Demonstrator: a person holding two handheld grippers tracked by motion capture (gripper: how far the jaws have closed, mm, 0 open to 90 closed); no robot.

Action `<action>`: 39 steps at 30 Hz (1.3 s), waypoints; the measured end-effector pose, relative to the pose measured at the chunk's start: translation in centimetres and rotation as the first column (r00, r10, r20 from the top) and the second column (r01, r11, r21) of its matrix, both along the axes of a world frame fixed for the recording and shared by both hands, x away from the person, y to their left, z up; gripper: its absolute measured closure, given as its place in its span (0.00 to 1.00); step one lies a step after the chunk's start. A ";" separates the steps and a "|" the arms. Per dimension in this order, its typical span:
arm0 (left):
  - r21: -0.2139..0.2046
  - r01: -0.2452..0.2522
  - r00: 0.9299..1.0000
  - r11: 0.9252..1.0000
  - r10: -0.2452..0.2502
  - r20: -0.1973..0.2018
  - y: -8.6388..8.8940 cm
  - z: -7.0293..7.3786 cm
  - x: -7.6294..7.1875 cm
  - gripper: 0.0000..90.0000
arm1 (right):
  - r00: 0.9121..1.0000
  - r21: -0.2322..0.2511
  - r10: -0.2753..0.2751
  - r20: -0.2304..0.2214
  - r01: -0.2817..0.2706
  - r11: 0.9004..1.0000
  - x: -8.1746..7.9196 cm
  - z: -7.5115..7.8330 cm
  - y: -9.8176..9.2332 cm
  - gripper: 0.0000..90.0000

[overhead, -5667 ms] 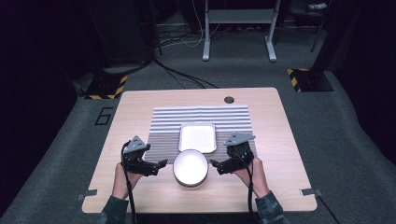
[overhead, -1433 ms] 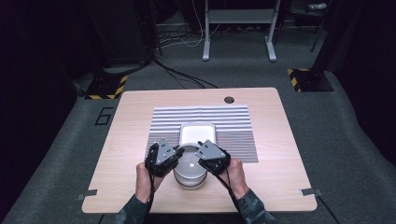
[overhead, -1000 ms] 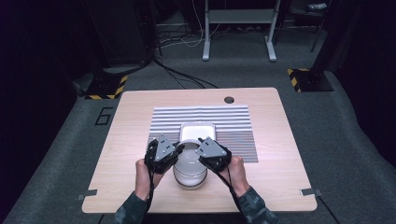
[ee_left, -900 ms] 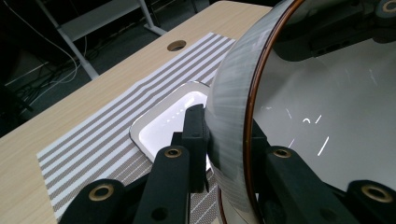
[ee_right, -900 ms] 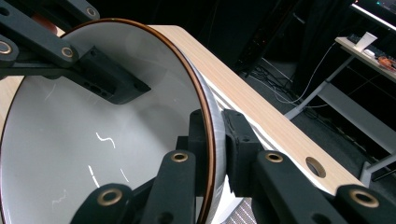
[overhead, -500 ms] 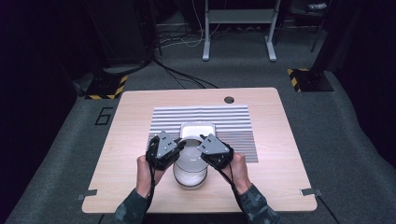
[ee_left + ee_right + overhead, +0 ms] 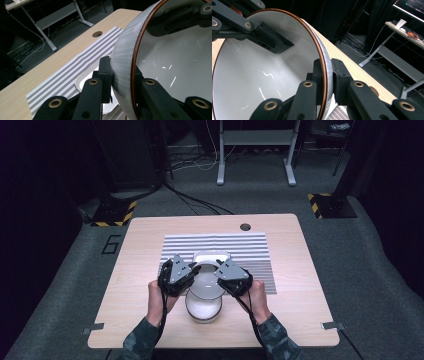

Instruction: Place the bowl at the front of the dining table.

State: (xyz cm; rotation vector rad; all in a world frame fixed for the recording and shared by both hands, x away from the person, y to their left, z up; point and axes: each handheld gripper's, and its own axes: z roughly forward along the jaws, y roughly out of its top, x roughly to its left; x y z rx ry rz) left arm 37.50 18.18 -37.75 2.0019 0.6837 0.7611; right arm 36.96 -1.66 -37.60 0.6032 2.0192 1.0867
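Both grippers, left (image 7: 192, 270) and right (image 7: 218, 270), now clamp white copper-rimmed round bowl (image 7: 206, 284) by opposite rims (lifted off second bowl (image 7: 203, 306) since a second ago); carry next.

Grey carpet floor (image 7: 360, 270), dark room, metal desk frame (image 7: 255, 150) behind.

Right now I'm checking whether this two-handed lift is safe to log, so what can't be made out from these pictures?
- High view: the bowl rim where each gripper clamps it, covered by the left gripper and right gripper.
- High view: whether a second bowl sits below; too small to tell.
- Left gripper view: most of the white tray, behind bowl and gripper.
- Right gripper view: the striped mat, cut off at the bottom edge.
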 end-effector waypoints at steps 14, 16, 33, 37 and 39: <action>-0.008 0.008 1.000 1.000 -0.008 0.006 -0.1 0.6 0.9 0.88 | 1.000 0.007 -0.004 -0.003 0.004 1.000 0.8 0.5 -0.3 0.92; -0.013 0.008 1.000 1.000 -0.008 0.004 -0.1 0.6 1.0 0.88 | 1.000 0.001 -0.004 -0.001 0.004 1.000 1.0 0.5 -0.3 0.92; -0.012 0.011 1.000 1.000 -0.011 0.019 -0.2 1.1 2.1 0.88 | 1.000 0.004 -0.010 0.001 0.010 1.000 1.9 1.0 -0.3 0.92; -0.014 0.012 1.000 1.000 -0.012 0.017 -0.2 1.2 2.5 0.88 | 1.000 0.006 -0.013 -0.001 0.013 1.000 2.3 1.1 -0.3 0.92; -0.015 0.012 1.000 1.000 -0.012 0.018 -0.2 1.2 2.7 0.88 | 1.000 0.003 -0.013 -0.001 0.013 1.000 2.5 1.2 -0.3 0.92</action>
